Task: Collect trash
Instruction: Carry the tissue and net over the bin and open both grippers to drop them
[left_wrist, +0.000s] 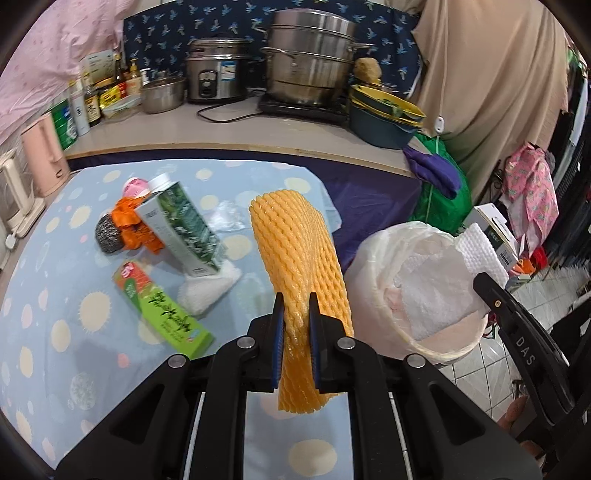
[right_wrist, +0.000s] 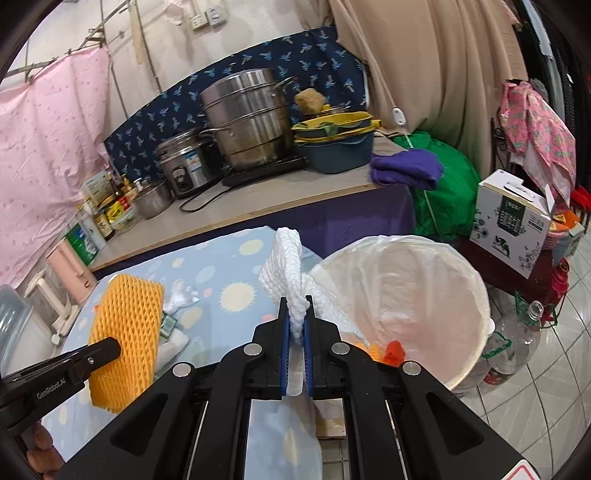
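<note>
My left gripper (left_wrist: 296, 301) is shut on an orange foam net sleeve (left_wrist: 295, 243) and holds it above the spotted blue tablecloth (left_wrist: 55, 295); the sleeve also shows in the right wrist view (right_wrist: 125, 332). My right gripper (right_wrist: 296, 308) is shut on a white foam net (right_wrist: 286, 266) at the rim of the lined bin (right_wrist: 476, 295). The bin (left_wrist: 369, 258) stands right of the table, with white foam (left_wrist: 436, 291) over it. On the cloth lie a green-white carton (left_wrist: 184, 225), a green box (left_wrist: 162, 306), an orange wrapper (left_wrist: 133, 225), a steel scourer (left_wrist: 108, 232) and a white foam piece (left_wrist: 207, 291).
A counter (left_wrist: 229, 133) behind holds a rice cooker (left_wrist: 216, 70), a steamer pot (left_wrist: 310, 55), bowls (left_wrist: 384, 118) and bottles (left_wrist: 92, 99). A green bag (right_wrist: 443, 184), a white box (right_wrist: 513, 221) and plastic bottles (right_wrist: 517, 343) sit on the tiled floor by the bin.
</note>
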